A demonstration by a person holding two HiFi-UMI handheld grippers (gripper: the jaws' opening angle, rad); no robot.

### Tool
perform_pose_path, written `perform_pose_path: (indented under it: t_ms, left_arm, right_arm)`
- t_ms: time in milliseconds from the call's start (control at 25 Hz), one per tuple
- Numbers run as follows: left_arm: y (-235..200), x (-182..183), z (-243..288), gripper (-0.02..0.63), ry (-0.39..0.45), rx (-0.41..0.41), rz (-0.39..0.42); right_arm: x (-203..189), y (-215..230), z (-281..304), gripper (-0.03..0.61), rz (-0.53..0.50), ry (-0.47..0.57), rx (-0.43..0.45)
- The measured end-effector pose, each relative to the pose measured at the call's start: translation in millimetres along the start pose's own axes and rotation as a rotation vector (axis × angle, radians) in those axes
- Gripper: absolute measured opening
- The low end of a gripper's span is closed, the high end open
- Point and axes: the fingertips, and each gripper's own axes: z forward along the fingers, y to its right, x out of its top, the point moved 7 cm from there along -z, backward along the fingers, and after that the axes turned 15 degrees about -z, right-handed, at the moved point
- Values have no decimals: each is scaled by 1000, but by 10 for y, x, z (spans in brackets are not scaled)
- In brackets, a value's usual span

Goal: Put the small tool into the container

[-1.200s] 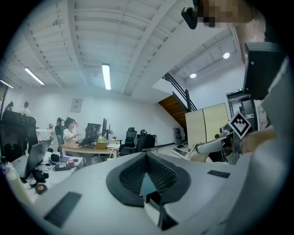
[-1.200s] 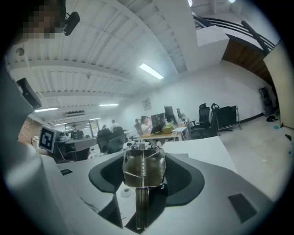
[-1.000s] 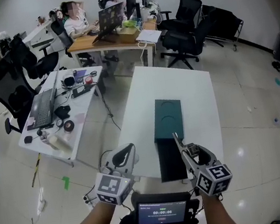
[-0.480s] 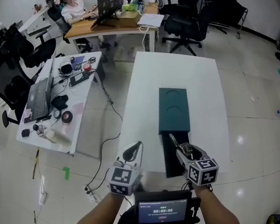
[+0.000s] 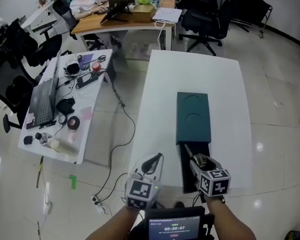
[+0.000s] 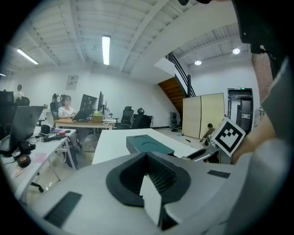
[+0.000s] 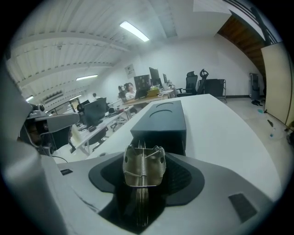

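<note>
Got the small metal spring tool [image 7: 144,167] pinched in the right gripper [image 5: 193,157], hanging at the near end of the dark green container [image 5: 193,116] on the white table [image 5: 153,104]. Left gripper [image 5: 156,160] closed, empty, just beside.

Head view looks steeply down on green container [image 5: 193,118]; both gripper views face it low, close, from its near end.

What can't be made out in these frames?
- Container interior: head view, the open end is dark and partly behind the right claw; contents unknown.
- Small tool, rear half: right gripper view, sunk in shadow inside the claw.
- White piece in the left claw: left gripper view, too close to identify; grip unclear.
</note>
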Motion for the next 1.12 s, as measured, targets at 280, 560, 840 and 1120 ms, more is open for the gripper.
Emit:
perform_pose_path:
  t_ms: [280,560,840,1120]
  left_arm:
    - [-110,-42,94,9,-17,-6,1]
    - [-181,-29,152,9,-28,-10,-3]
    - [-224,-11,240,9,-32,-24,-5]
    - [-221,-17,300,9,-43,-34,-12]
  right_arm:
    - [34,-10,232,255,-15,-82,-11]
    - [63,-28,355,255,-12,-172,12]
    - [78,-14,427,255,42,-194,50]
    - [82,-11,467,255,72,-211,98]
